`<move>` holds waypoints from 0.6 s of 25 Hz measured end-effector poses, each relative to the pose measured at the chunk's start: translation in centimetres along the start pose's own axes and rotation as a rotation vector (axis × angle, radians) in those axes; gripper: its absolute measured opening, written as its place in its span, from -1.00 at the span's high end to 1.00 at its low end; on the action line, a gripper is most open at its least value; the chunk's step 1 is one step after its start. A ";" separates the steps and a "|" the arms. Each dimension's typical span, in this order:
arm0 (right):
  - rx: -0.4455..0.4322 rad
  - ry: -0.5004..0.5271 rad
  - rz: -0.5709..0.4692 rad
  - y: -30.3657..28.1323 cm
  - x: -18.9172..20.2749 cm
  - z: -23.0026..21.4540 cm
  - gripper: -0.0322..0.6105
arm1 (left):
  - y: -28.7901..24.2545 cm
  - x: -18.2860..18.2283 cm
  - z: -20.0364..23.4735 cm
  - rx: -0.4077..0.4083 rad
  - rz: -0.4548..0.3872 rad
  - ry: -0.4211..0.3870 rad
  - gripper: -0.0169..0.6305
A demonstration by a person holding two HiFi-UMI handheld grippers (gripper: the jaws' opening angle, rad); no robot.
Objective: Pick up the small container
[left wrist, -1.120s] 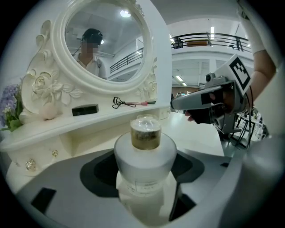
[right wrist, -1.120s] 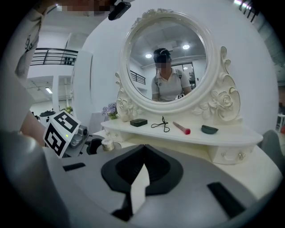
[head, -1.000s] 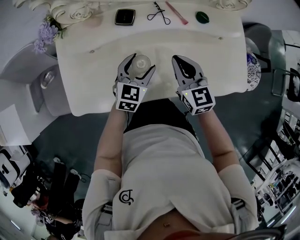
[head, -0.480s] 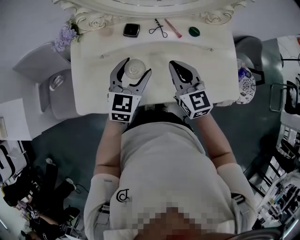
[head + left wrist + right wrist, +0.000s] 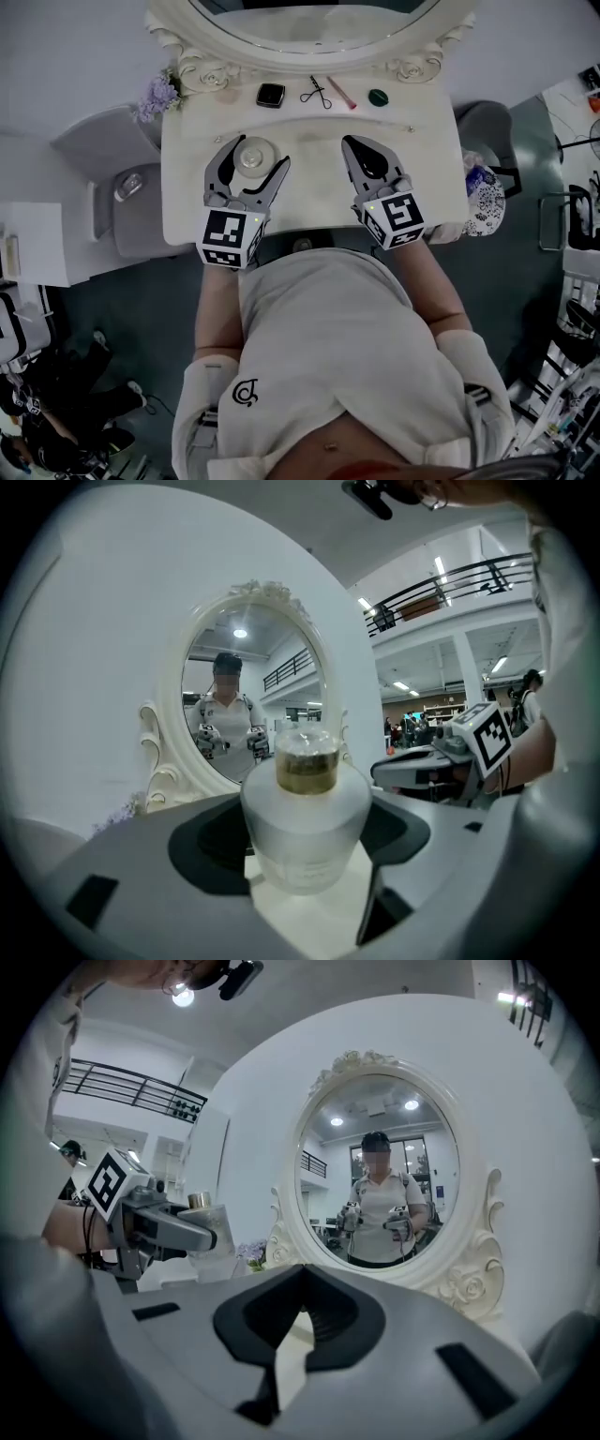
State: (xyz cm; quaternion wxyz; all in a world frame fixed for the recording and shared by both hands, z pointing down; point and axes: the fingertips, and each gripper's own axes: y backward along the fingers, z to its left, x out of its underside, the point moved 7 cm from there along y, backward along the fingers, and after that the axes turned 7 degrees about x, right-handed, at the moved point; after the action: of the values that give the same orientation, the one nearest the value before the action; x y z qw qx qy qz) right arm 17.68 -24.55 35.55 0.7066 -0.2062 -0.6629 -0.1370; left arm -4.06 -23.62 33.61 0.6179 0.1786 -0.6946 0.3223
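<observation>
The cream-white carved tabletop [image 5: 309, 202] fills the middle of the head view, and the oval mirror in its ornate cream frame [image 5: 192, 61] stands along the far edge. Only the two gripper views look into the glass [image 5: 246, 700] [image 5: 380, 1176]. There I see myself reflected with a gripper in each hand.

My left gripper [image 5: 251, 169] sits over the left half of the tabletop with its jaws spread wide. In its own view [image 5: 305, 846] the dark pads press on both flanks of the small frosted container with a gold collar and clear cap [image 5: 305, 808]. From above, that container [image 5: 253, 152] shows only as a pale round top between the jaws. The right gripper view catches it from the side [image 5: 211, 1232] beyond the left gripper's jaw. No view tells me whether its base has left the tabletop.

My right gripper [image 5: 349, 142] rests apart on the right half, with its jaws drawn together on nothing. Its own view [image 5: 300, 1283] shows only a thin slit of cream between the pads.

Only the head view shows the row in front of the mirror: a black square compact [image 5: 271, 95], a black eyelash curler [image 5: 316, 92], a pink stick [image 5: 341, 93] and a green round cap [image 5: 378, 97]. A sprig of purple flowers [image 5: 157, 94] sits at the left corner.
</observation>
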 end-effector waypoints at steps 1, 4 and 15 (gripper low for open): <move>-0.003 0.007 -0.008 0.1 -0.2 -0.1 0.88 | 0.3 -0.5 0.0 -0.003 -0.011 0.001 -0.13; 0.014 0.008 -0.041 0.6 -1.0 -0.5 0.88 | 0.9 -1.9 0.2 -0.019 -0.042 -0.004 -0.13; 0.015 0.048 -0.081 0.9 -2.6 -1.2 0.89 | 1.0 -4.0 0.0 -0.047 -0.064 -0.026 -0.13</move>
State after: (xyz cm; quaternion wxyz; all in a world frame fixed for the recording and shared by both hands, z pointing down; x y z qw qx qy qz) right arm 18.94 -24.58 32.84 0.7178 -0.1706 -0.6545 -0.1655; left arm -4.04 -23.51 29.53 0.6229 0.1901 -0.7038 0.2836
